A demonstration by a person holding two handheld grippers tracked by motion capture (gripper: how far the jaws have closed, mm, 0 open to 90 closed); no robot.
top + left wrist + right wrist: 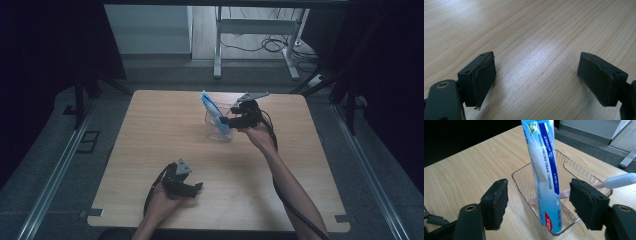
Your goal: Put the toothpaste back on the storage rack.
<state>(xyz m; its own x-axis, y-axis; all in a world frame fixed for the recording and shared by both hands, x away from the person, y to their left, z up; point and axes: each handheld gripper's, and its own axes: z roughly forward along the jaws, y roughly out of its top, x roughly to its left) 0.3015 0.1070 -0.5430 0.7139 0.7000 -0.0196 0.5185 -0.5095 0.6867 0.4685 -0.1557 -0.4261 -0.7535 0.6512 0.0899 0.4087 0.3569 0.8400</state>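
Toothpaste tube (543, 173) stands tilted in the clear cup (524, 182) near the tabletop's far edge, toothbrush (616, 182) already in. My right gripper (537, 206) jaws apart around the tube, releasing looks nearly done. Left gripper (536, 82) jaws apart, empty, near edge.

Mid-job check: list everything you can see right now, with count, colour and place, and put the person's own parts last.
Wooden table: one, light wood, centre of the high view.
Clear plastic container: one, transparent, on the table's far middle.
Blue-and-white toothpaste tube: one, standing tilted inside the container.
Pink toothbrush with white head: one, lying across the container, head over its rim.
White desk frame: one, on the floor beyond the table.
Right gripper: one, black, jaws open either side of the tube.
Left gripper: one, black, jaws open over bare table near the front edge.
Forearms: two, entering from the bottom.
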